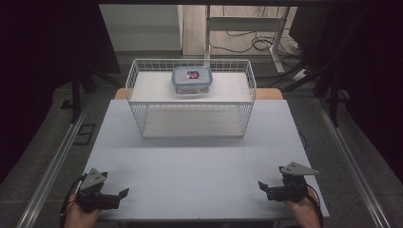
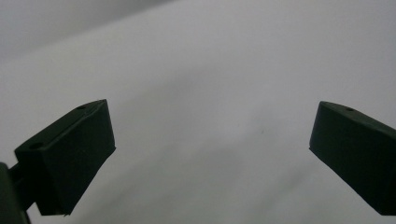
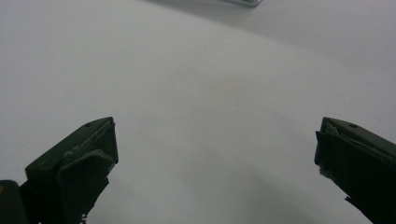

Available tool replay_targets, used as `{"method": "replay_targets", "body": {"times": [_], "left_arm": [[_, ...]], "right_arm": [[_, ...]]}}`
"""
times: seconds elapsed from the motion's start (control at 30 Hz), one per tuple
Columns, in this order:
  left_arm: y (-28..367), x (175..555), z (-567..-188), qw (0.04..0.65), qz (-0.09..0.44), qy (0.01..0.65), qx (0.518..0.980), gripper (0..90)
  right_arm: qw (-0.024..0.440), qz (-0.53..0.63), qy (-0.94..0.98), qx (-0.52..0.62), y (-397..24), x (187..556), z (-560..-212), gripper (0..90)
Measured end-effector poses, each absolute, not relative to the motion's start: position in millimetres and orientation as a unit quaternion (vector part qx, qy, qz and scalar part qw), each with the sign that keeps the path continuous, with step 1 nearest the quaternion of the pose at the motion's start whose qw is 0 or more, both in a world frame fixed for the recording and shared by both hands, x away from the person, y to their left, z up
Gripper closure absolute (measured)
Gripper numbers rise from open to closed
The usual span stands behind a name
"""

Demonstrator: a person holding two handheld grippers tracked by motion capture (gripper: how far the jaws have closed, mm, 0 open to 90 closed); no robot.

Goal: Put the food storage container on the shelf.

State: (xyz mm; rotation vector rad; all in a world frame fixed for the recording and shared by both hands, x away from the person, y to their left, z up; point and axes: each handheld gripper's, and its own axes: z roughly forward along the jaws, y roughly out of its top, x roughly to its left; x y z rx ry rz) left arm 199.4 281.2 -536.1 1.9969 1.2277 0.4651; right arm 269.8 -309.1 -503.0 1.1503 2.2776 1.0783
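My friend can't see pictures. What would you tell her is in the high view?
A clear plastic food box with a blue-rimmed lid sits on top of a white wire basket at the far side of a pale grey table. Near the front edge, the left tongs and right tongs rest open, holding nothing.

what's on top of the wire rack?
A lidded clear food container sits on the wire rack, on its white top shelf. Something red and dark shows through the lid; the rest of the contents can't be made out.
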Motion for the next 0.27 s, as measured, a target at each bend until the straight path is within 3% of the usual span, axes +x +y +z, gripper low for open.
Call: {"method": "replay_targets", "body": {"times": [0.27], "left_arm": [[283.3,201.6,-541.3,0.358,0.169,0.483,0.781,0.0]], "right_arm": [[0.168,0.367,0.819,0.407,-306.8,272.2,-510.1,0.0]]}}
